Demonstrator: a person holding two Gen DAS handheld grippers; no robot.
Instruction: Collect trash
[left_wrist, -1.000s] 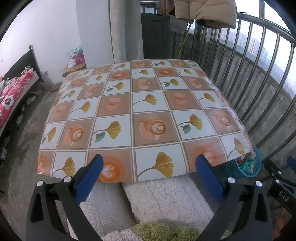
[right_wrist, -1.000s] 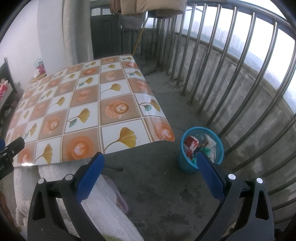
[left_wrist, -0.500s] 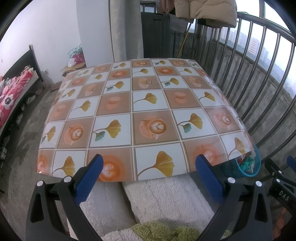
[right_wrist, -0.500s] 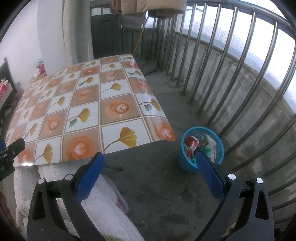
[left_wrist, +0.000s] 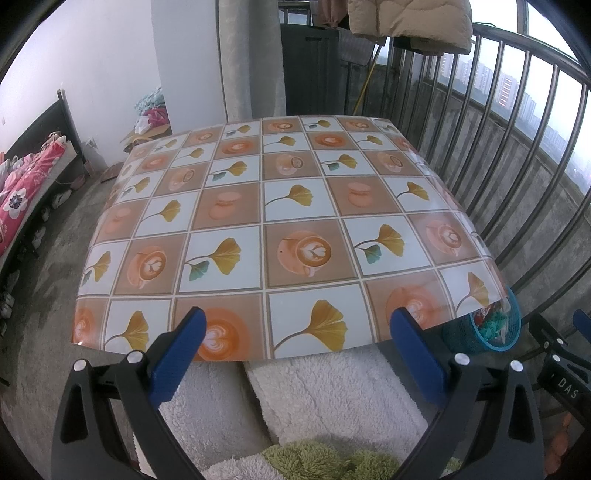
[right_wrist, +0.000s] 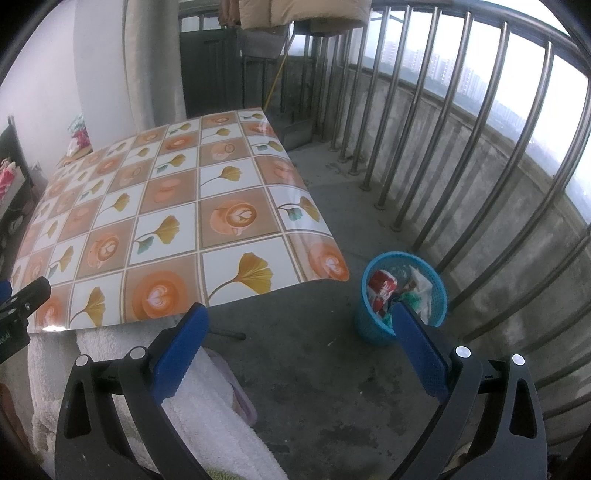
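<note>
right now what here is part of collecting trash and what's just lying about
Job:
blue trash basket
wrappers in it
left gripper and right gripper, jaws open and empty

Lying about:
table with patterned cover
white towels
railing
hanging jacket

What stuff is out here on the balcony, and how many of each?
Table: 1
Blue bin, with trash in it: 1
Grippers, left and right, both open and empty: 2
Total: 4
</note>
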